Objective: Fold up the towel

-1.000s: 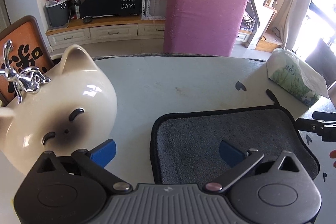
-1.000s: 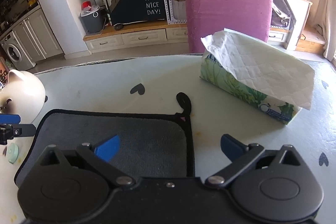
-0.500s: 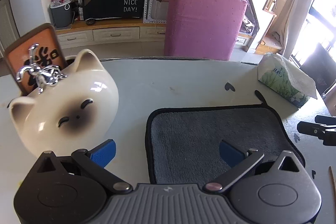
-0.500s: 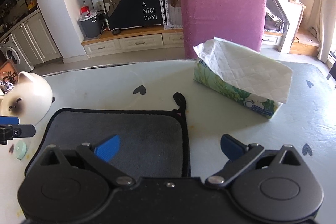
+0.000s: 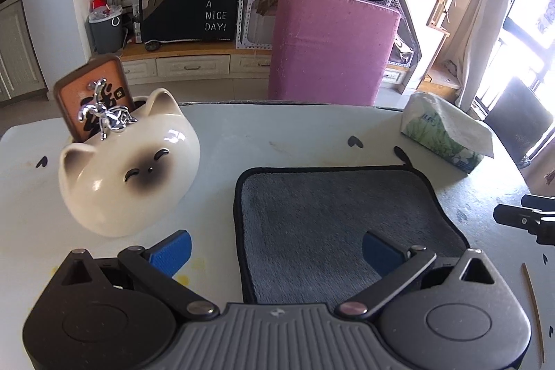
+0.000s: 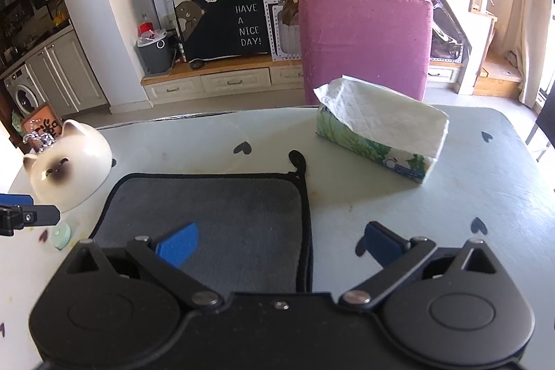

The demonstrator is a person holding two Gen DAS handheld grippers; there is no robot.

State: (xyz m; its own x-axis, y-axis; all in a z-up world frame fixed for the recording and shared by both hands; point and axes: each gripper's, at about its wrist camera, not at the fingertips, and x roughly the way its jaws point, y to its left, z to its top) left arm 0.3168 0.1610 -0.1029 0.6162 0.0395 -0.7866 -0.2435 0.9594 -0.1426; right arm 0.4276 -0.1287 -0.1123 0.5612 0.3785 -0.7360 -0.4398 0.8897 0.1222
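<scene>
Grey towel (image 5: 333, 217), black-edged, lying flat on the table (image 5: 277, 141), between the cat-shaped ceramic pot (image 5: 131, 169) and the tissue box (image 5: 444, 137). Left gripper (image 5: 275, 252): fingers spread wide, holding nothing, straddling the towel's edge nearest the pot. Right gripper (image 6: 279, 243): fingers likewise wide apart and empty, straddling the towel's edge (image 6: 307, 214) nearest the tissue box (image 6: 378, 137).
</scene>
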